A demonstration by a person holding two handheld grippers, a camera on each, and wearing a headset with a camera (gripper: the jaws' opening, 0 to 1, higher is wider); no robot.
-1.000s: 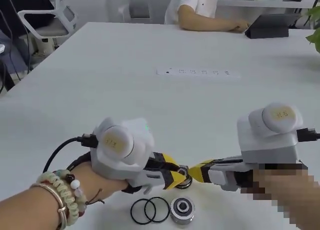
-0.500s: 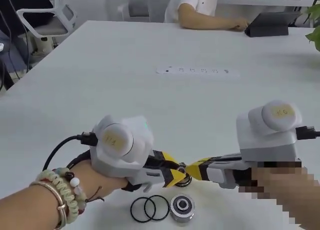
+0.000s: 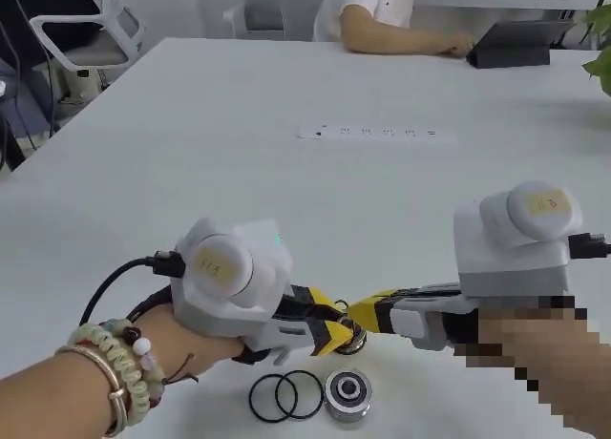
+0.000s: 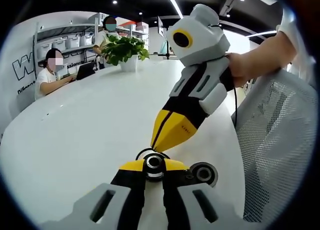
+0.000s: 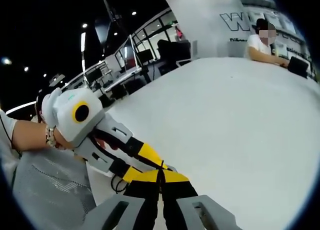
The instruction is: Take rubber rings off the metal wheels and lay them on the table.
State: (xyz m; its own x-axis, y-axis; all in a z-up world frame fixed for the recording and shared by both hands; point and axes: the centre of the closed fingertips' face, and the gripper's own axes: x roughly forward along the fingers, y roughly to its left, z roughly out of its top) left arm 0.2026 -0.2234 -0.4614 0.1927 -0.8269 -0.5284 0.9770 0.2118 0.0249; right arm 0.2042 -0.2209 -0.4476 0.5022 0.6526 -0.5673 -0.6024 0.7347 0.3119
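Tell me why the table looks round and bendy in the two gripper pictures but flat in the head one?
Head view: the table looks flat and evenly lit. Left gripper view: a fisheye lens bends the table round and makes the right gripper loom big. Right gripper view: same bending, with a dark ceiling and small bright lamps.

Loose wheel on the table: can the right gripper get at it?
Probably yes: the loose wheel lies uncovered close to the right gripper, but its jaws are pinched at the held wheel in the left gripper, so it must release first.
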